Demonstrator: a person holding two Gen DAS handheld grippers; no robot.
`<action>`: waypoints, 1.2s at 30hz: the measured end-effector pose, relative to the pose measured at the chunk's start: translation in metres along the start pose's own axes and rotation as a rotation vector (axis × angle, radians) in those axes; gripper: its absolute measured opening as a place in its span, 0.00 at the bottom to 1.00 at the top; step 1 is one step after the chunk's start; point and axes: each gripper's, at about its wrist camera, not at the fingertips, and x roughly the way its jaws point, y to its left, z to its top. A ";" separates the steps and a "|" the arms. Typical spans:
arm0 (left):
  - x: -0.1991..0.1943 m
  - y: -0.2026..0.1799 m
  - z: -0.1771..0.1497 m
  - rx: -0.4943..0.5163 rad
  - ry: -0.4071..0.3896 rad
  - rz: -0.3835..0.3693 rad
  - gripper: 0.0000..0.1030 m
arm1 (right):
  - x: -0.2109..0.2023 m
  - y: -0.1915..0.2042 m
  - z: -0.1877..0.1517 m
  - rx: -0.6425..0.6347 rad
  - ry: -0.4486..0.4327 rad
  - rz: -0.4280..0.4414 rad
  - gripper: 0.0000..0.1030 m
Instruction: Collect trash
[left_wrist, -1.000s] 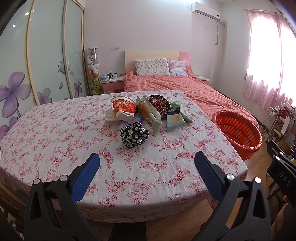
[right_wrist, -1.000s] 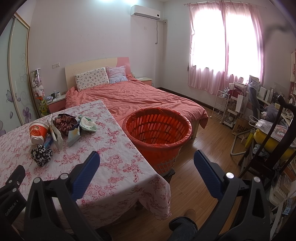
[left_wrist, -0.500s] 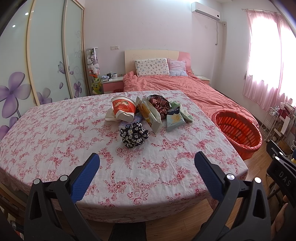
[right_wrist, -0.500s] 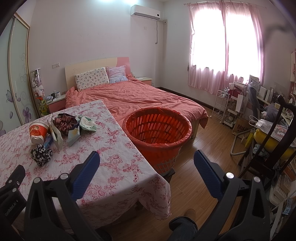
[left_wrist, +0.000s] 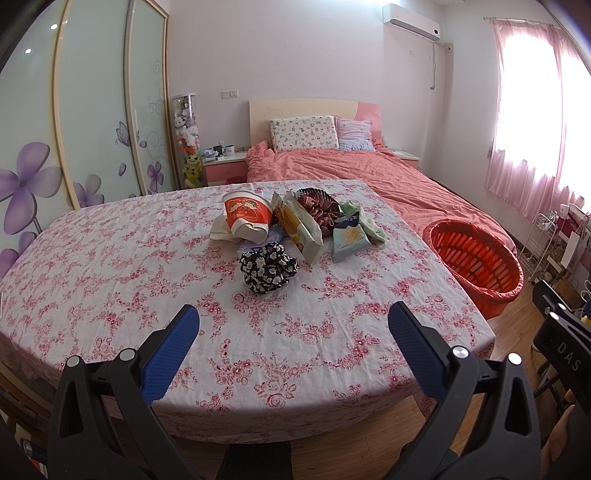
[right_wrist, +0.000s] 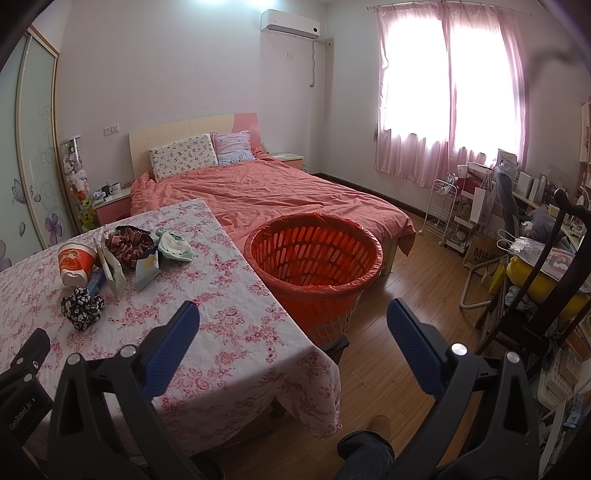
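Note:
A pile of trash lies mid-table: a red and white paper cup (left_wrist: 246, 217) on its side, a yellow snack bag (left_wrist: 298, 229), a green packet (left_wrist: 349, 240), a dark floral scrunchie (left_wrist: 267, 266) and a plaid one (left_wrist: 319, 208). The same pile shows at the left of the right wrist view, with the cup (right_wrist: 75, 262). An orange basket (right_wrist: 314, 266) with a red liner stands on the floor off the table's right side, also visible as the basket (left_wrist: 476, 258). My left gripper (left_wrist: 293, 332) hangs open over the table's near edge. My right gripper (right_wrist: 291, 328) is open above the table corner, empty.
The table (left_wrist: 110, 266) wears a pink floral cloth. Behind it is a bed (right_wrist: 277, 192) with a salmon cover. A wire cart (right_wrist: 443, 210), a dark chair (right_wrist: 546, 288) and cluttered shelves line the right wall. A person's shoe (right_wrist: 376, 428) rests on the wood floor.

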 end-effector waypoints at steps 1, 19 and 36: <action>0.000 0.000 0.000 0.000 0.000 0.000 0.98 | 0.000 0.000 0.000 0.000 0.000 0.000 0.96; 0.000 0.000 0.000 0.000 0.004 -0.002 0.98 | 0.003 -0.001 0.000 0.001 0.002 -0.001 0.96; 0.063 0.055 0.015 -0.087 0.100 0.047 0.98 | 0.056 0.015 0.006 -0.007 0.042 0.067 0.96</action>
